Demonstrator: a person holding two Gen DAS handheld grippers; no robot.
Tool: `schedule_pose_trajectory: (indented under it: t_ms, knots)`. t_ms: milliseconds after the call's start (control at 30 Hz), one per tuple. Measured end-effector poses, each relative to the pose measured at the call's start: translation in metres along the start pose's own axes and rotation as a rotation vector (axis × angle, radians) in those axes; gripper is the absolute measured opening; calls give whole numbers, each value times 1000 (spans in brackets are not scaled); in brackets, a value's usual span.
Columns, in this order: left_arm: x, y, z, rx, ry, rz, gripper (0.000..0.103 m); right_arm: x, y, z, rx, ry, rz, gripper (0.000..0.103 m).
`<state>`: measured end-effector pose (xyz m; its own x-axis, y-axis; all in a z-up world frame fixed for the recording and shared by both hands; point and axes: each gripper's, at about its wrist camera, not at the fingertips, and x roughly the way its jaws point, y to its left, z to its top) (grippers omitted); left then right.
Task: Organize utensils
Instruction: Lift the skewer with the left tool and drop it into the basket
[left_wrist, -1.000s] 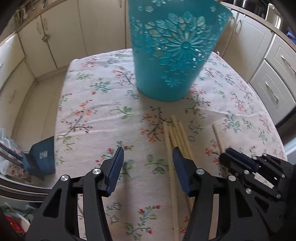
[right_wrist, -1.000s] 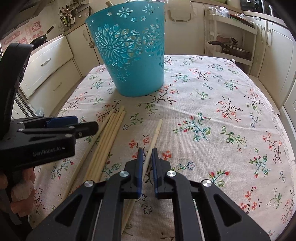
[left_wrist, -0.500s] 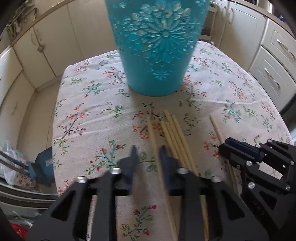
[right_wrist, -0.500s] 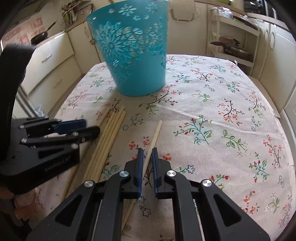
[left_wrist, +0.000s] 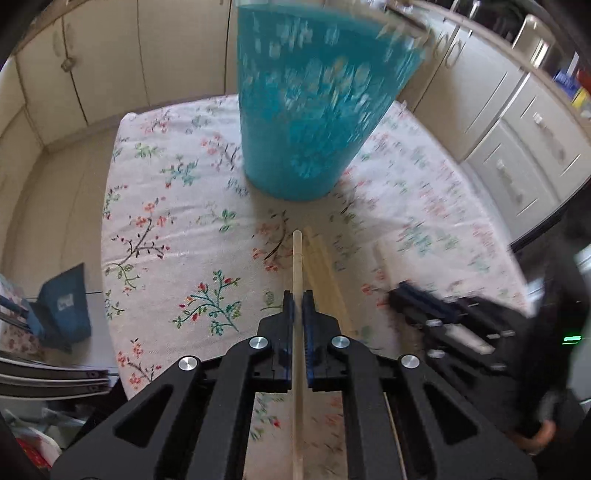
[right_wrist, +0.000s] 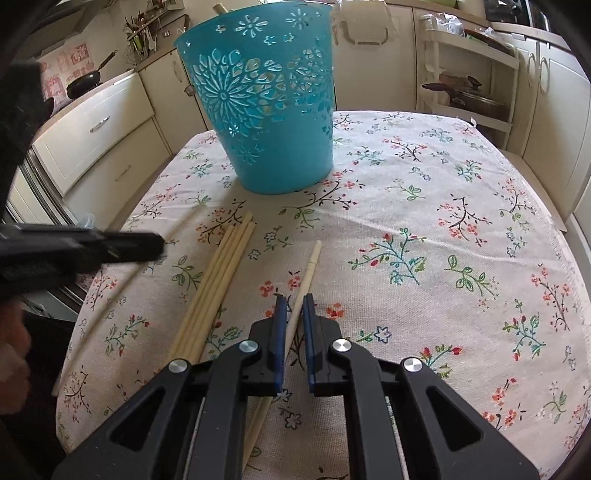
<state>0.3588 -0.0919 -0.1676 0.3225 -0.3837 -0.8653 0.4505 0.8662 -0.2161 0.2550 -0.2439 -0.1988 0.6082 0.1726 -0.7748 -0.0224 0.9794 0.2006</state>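
Observation:
A teal cut-out basket (left_wrist: 314, 99) (right_wrist: 266, 110) stands on the floral tablecloth (right_wrist: 424, 229). My left gripper (left_wrist: 297, 299) is shut on one wooden chopstick (left_wrist: 297, 258) and holds it above the cloth, tip toward the basket. It shows blurred at the left of the right wrist view (right_wrist: 110, 245). A bundle of several chopsticks (right_wrist: 218, 288) lies on the cloth beside it. My right gripper (right_wrist: 293, 304) is nearly shut around a single pale chopstick (right_wrist: 308, 269) that lies on the cloth. A stick end (right_wrist: 221, 6) pokes above the basket rim.
Cream kitchen cabinets (right_wrist: 103, 136) surround the table. A shelf rack with pans (right_wrist: 469, 92) stands behind at right. A blue box (left_wrist: 62, 302) sits low beyond the table's left edge. The table's edges are close on both sides.
My left gripper went from open to shut on one chopstick from the bundle and has lifted it. My right gripper has stayed around its single chopstick.

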Motion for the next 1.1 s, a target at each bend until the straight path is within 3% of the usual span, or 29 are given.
schedule_pose_trajectory:
  t_ms: [167,333,500,633,800,1100]
  knots:
    - [-68,-9,29,12,-135,-38,5,0,-5,0,29,0,31,10]
    - [-132,-27,88,26,-377,-12,5,0,-5,0,33,-1,35,10]
    - [-144,-44,142,13,-582,4,5,0,-5,0,35,-2,36,10]
    - [-132,-37,176,-62,-714,16,5,1,-5,1,37,-1,43,10]
    - [-97,-25,199,-142,-726,60,5,1,-5,1,34,-4,40,10]
    - [-50,-13,197,-143,-678,135,5,2,-2,1,27,-3,44,10]
